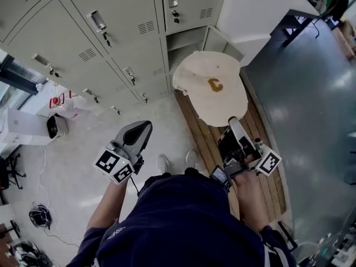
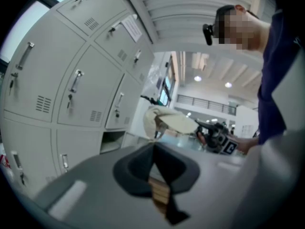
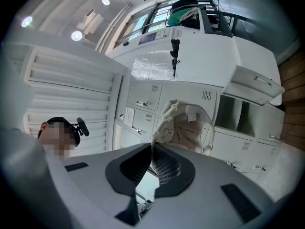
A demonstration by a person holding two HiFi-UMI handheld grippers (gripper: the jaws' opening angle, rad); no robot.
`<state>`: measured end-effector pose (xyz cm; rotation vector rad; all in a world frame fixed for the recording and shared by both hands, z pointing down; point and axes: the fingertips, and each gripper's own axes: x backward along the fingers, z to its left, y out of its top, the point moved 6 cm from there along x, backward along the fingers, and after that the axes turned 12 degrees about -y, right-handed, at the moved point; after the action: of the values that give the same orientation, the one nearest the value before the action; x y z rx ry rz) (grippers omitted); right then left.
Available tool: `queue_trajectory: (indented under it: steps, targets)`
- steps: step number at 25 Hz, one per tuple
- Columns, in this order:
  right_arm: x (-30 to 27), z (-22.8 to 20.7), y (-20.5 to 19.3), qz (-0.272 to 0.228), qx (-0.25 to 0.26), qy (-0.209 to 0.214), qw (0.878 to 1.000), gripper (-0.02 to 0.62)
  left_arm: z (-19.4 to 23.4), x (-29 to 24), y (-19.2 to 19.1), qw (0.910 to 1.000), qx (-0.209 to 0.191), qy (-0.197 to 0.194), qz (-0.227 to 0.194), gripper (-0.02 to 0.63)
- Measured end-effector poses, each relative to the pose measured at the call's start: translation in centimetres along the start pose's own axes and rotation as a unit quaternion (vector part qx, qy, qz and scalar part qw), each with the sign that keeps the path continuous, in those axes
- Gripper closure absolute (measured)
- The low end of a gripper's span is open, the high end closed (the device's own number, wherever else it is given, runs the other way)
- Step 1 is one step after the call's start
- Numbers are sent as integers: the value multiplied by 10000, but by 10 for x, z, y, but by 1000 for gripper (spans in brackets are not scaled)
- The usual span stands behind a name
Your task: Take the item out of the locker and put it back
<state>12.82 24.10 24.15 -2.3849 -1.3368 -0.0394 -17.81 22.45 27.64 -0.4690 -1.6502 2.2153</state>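
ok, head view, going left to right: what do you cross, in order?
white box → left gripper → cap → dark grey surface

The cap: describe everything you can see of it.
The cap is a cream fabric baseball cap with a brownish-gold letter C stitched on its crown. It hangs in the air in front of the grey lockers, crown facing up towards the head view. The right tool is clamped on its near edge, and nothing else touches it. The right gripper view shows its inside: taped seams, white labels and a curved rim. It looks soft and a little crumpled.
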Motion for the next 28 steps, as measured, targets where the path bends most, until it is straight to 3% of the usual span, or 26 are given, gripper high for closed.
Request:
queue_trajectory:
  steps: [17,28]
  targets:
    - [-11,4,-21,77,109,-84,9999,577,14,12,-6,9998,105,-162,16,603]
    - [-5,-18,8,169,-32,-143,9997,577,8,-15,-3,9999,152,3,70,603]
